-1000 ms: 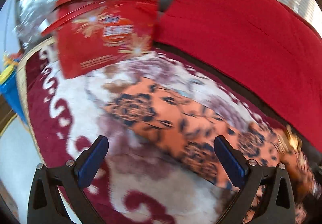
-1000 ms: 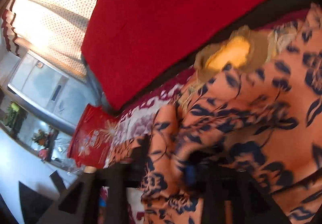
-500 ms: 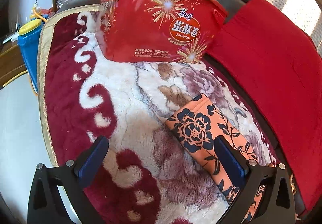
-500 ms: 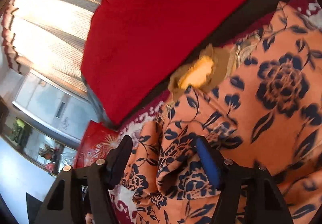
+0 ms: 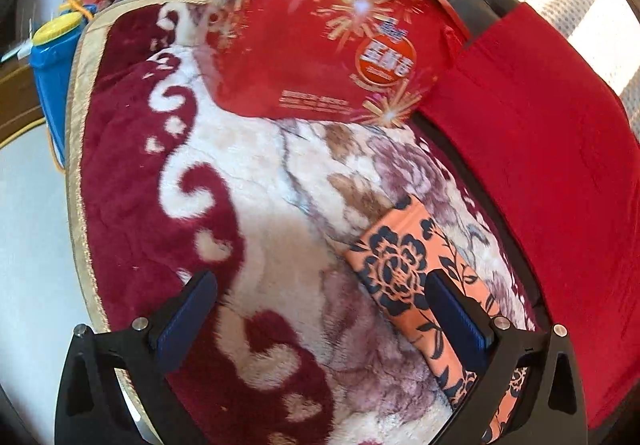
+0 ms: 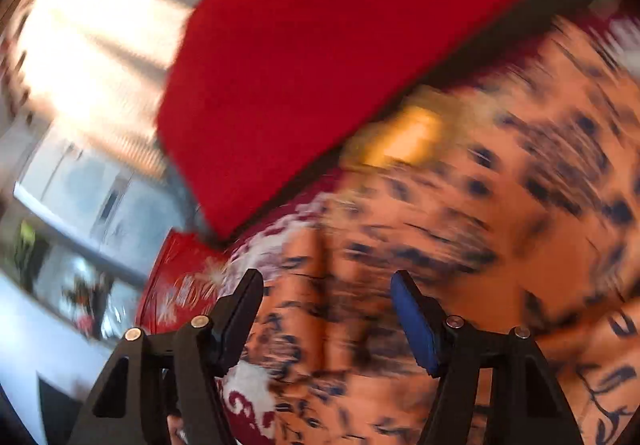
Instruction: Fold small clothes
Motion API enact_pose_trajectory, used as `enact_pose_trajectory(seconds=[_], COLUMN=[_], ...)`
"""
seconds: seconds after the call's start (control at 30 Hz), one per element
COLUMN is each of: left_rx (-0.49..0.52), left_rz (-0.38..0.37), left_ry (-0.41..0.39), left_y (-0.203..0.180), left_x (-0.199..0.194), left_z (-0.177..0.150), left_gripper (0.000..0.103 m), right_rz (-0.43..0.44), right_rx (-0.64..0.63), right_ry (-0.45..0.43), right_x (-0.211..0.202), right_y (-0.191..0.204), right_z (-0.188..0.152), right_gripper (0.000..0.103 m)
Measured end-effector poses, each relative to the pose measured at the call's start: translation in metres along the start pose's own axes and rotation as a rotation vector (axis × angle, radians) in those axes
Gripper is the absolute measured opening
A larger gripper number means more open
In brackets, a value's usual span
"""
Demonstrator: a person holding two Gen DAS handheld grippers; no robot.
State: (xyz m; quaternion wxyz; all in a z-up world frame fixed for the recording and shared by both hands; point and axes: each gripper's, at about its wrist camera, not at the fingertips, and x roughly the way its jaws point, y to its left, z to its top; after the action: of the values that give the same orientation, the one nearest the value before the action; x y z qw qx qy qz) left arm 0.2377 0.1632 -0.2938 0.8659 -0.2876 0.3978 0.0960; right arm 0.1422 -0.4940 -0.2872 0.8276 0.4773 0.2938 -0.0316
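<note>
An orange garment with dark blue flowers [image 5: 404, 269] lies on a maroon and cream plush blanket [image 5: 256, 201]; one narrow end of it reaches under the right finger of my left gripper [image 5: 320, 315]. That gripper is open and empty, over the blanket. In the right wrist view, which is blurred by motion, the same garment [image 6: 500, 229] fills the lower right. My right gripper [image 6: 324, 317] is open just above a ridge of the cloth and holds nothing. A yellowish patch [image 6: 412, 137] shows at the garment's far edge.
A red gift box with a handle [image 5: 320, 49] stands at the blanket's far end. A red cushion [image 5: 536, 149] runs along the right side and also shows in the right wrist view [image 6: 320, 45]. A blue and yellow container [image 5: 56, 57] sits off the blanket at left.
My right gripper has let go of the garment fold it pinched one second ago and now swings fast. My left gripper swung away from the spread cloth toward the red box.
</note>
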Motion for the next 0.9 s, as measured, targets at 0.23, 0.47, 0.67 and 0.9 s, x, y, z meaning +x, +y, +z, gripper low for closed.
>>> enact_pose_trajectory(seconds=[0.23, 0.47, 0.67, 0.9], left_rx=[-0.021, 0.051, 0.085, -0.002], left_rz=[-0.045, -0.185, -0.270, -0.328], left_ry=[0.076, 0.081, 0.095, 0.137], left_y=[-0.007, -0.042, -0.053, -0.032], left_x=[0.018, 0.039, 0.059, 0.045], left_z=[-0.001, 0.012, 0.023, 0.016], left_gripper=[0.103, 0.064, 0.033, 0.059], right_rz=[-0.022, 0.084, 0.098, 0.078], right_rx=[0.099, 0.117, 0.174, 0.151], right_ry=[0.052, 0.039, 0.021, 0.008], right_x=[0.031, 0.037, 0.042, 0.065], right_y=[0.009, 0.018, 0.011, 0.011], right_z=[-0.026, -0.038, -0.043, -0.043], right_gripper=[0.070, 0.070, 0.070, 0.068])
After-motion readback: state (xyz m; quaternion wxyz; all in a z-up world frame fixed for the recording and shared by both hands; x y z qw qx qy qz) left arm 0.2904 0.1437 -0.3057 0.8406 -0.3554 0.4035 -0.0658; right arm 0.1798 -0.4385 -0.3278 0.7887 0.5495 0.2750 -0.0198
